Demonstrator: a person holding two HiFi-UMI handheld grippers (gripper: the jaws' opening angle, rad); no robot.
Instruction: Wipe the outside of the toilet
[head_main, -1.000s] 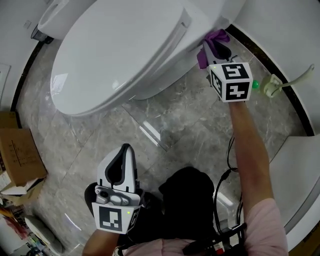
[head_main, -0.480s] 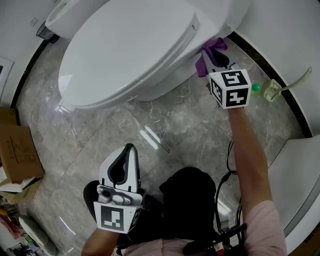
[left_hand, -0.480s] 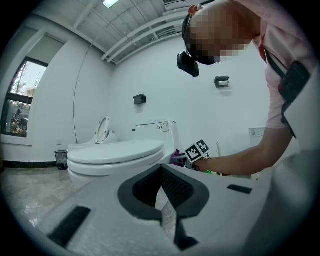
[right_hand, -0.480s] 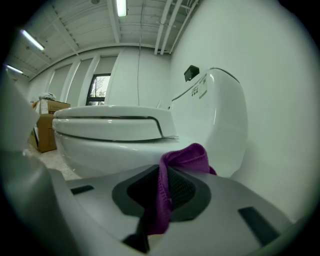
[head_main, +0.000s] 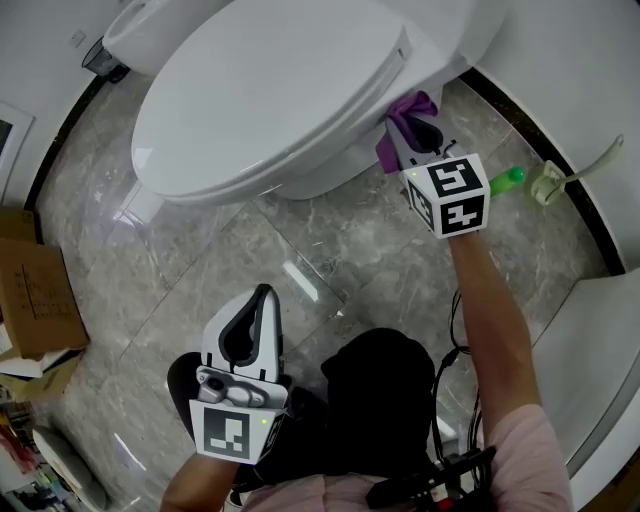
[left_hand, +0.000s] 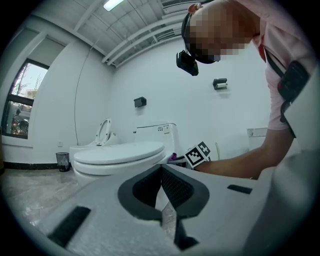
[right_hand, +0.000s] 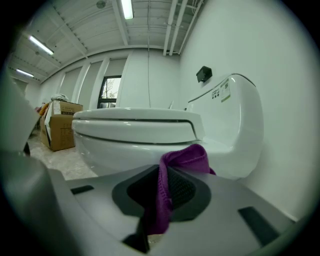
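Clamped on a purple cloth (head_main: 402, 112), the right gripper (head_main: 410, 130) sits in the upper right of the head view, with the cloth bunched against the side of the toilet (head_main: 280, 90) just under the rear of the closed lid. Its marker cube (head_main: 447, 194) faces the camera, and the bare forearm (head_main: 490, 320) behind it runs almost straight from the lower right corner up to the bowl. At lower centre the left gripper (head_main: 260, 295) is held low and close to the body, well apart from the toilet, pointing up the frame over the marble floor (head_main: 330, 240). A cardboard box (head_main: 35, 295) lies at the left edge. In the left gripper view, that gripper (left_hand: 161, 168) has its dark pads brought together with nothing between them. Beyond them the toilet (left_hand: 120, 152) stands left of centre, and the marker cube (left_hand: 198, 155) shows at its right side with the outstretched forearm (left_hand: 240, 162) behind it. A small waste bin (left_hand: 62, 161) stands by the wall at far left. In the right gripper view, the right gripper (right_hand: 162, 175) pinches the purple cloth (right_hand: 185, 157), which hangs down between the pads and folds over above them, right against the white bowl of the toilet (right_hand: 135, 135) below the lid seam. The cardboard box (right_hand: 62, 130) is at the left.
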